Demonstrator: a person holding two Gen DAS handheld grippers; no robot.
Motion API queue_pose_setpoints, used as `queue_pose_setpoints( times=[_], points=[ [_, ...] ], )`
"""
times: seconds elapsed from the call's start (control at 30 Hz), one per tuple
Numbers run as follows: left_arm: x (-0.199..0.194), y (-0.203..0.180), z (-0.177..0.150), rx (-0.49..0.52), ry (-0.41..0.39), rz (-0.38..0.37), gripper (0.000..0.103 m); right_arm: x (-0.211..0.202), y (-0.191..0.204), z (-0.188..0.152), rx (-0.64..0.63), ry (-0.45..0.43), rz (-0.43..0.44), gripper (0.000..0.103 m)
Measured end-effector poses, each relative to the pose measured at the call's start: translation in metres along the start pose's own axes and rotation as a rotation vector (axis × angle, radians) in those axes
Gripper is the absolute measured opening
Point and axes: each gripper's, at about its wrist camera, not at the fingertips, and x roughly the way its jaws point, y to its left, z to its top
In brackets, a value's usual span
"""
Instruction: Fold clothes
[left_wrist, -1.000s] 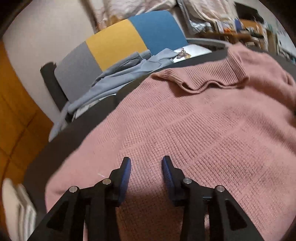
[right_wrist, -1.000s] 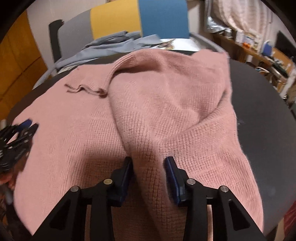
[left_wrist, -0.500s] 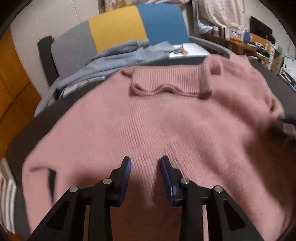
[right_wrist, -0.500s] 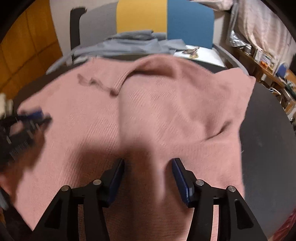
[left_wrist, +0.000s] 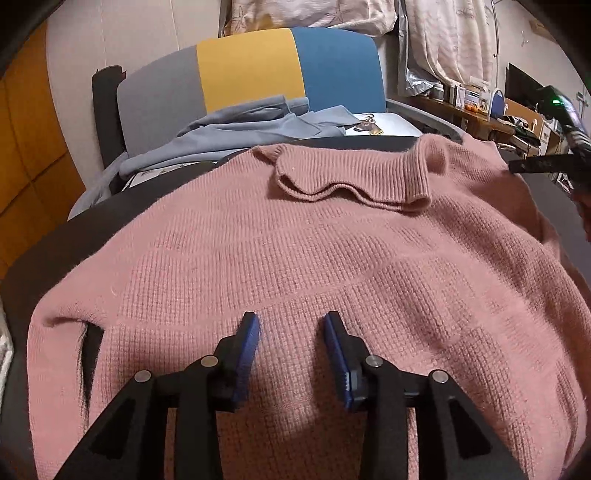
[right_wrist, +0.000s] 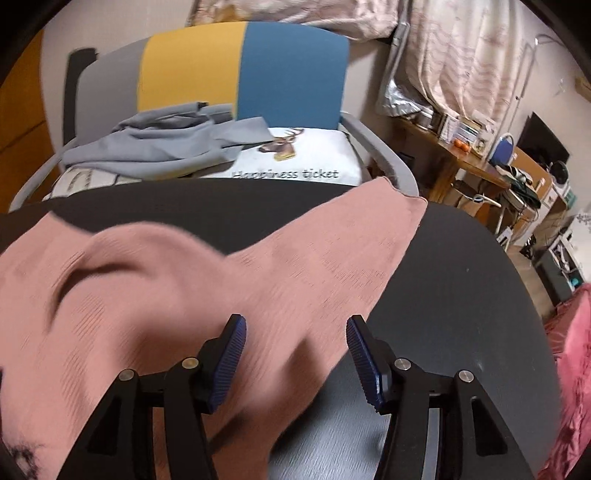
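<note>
Tricolour chair (left_wrist: 251, 70), cluttered desk (right_wrist: 476, 162)

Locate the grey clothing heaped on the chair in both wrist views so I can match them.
Left wrist: grey clothing, upper left, beyond the pink sweater.
Right wrist: grey clothing, upper left, beyond the dark table.
Shared landmark: the chair's yellow panel.

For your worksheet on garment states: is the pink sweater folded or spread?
Mostly spread: the sweater lies flat over the table, collar showing, one part turned over.
</note>
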Motion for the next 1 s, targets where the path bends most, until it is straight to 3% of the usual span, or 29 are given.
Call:
queue_pose_setpoints(
  times=[0.3,0.47,0.53,0.6,0.7,0.87,1.0],
  points=[
    [-0.001,-0.003,-0.002,0.000,-0.004,0.006,0.038,0.076,-0.026,0.034,0.099,0.037,-0.091,0.074],
    [-0.001,-0.002,-0.002,-0.003,-0.005,0.002,0.038,0.098,-0.040,0.034,0.165,0.068,-0.046,0.075],
    [-0.001,-0.003,-0.002,-0.002,-0.005,0.003,0.038,0.098,-0.035,0.034,0.132,0.058,-0.038,0.065],
    [-0.001,-0.003,-0.002,-0.002,-0.005,0.004,0.038,0.096,-0.028,0.034,0.082,0.043,-0.033,0.041],
    [-0.001,-0.003,-0.002,-0.002,-0.004,0.006,0.038,0.092,-0.014,0.032,0.009,0.027,-0.049,0.021],
    [-0.001,-0.003,-0.002,-0.003,-0.004,0.004,0.038,0.084,-0.018,0.024,-0.049,0.042,-0.104,0.014],
    [-0.001,-0.003,-0.002,-0.004,-0.005,0.002,0.038,0.078,-0.061,0.007,-0.010,0.083,-0.210,0.013]
  ],
)
